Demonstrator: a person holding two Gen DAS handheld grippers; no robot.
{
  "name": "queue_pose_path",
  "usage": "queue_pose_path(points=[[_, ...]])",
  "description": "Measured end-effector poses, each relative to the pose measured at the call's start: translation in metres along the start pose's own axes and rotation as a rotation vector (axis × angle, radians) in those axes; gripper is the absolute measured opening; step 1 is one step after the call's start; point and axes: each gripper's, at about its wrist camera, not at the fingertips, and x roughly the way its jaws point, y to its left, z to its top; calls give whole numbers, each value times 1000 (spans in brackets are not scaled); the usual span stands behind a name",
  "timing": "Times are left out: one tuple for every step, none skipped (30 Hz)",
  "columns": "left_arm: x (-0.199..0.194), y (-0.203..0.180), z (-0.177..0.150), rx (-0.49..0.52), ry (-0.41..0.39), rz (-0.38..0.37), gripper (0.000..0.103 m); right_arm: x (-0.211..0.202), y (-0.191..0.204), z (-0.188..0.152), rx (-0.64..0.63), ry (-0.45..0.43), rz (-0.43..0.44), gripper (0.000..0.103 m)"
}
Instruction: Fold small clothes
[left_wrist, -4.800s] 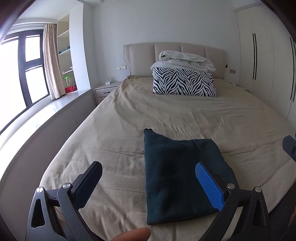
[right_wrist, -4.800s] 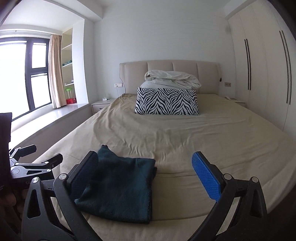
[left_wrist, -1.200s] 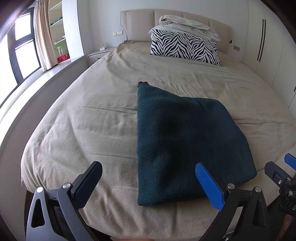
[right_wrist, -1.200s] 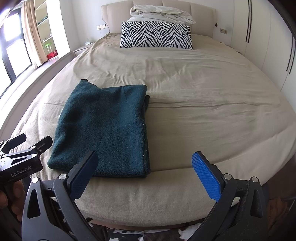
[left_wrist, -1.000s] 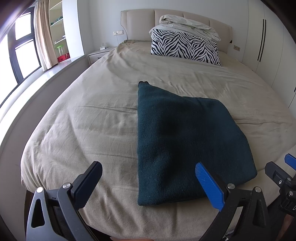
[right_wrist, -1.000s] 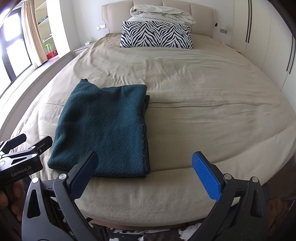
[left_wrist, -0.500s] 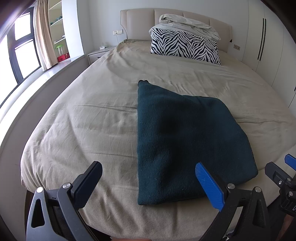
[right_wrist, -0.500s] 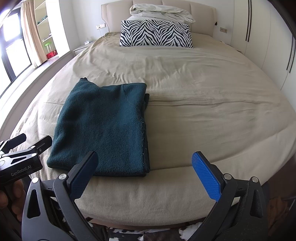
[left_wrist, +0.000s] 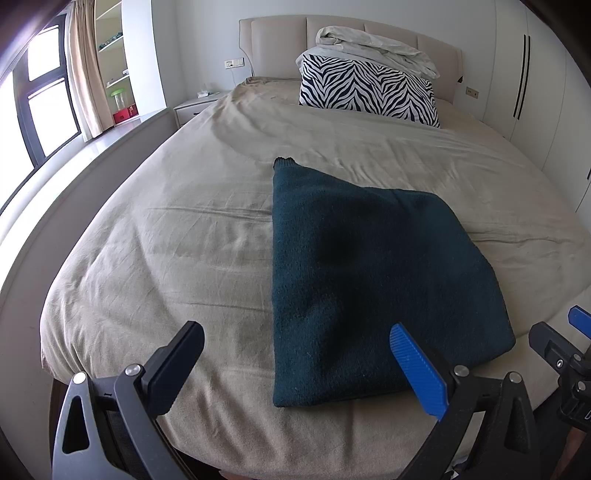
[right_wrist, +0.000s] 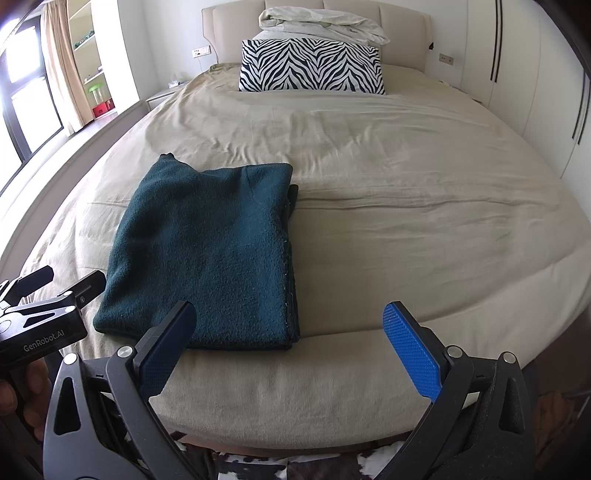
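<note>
Both grippers wide open, holding nothing; your left gripper (left_wrist: 295, 363) sits nearer the sweater (left_wrist: 373, 280), whose long axis runs away from you.

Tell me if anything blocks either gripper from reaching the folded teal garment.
Nothing visible does. The teal garment lies flat on the bed directly ahead of the open left gripper and open right gripper; only bare sheet lies between.

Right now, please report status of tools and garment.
Left tool open, empty. Right tool open, empty. Green garment folded flat on bed. Nothing blocking.
</note>
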Motion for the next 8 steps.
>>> queue_pose_path(points=[[0,0,-1,1,0,0,103,0,0,0,0,0,0,103],[0,0,0,0,1,0,103,0,0,0,0,1,0,103],[0,0,0,0,1,0,103,0,0,0,1,1,0,103],[0,0,0,0,0,-1,103,0,0,0,1,2,0,103],[0,-1,0,2,0,-2,103,0,0,-1,1,3,1,103],[0,-1,-1,6,-1,-4,103,0,-1,-1,1,3,3,103],[-1,-2,-2,9,-4,-5,103,0,-1,-2,1,4,3,103],[-1,-2,-2,9,-5,-6,103,0,-1,-2,1,5,3,103]])
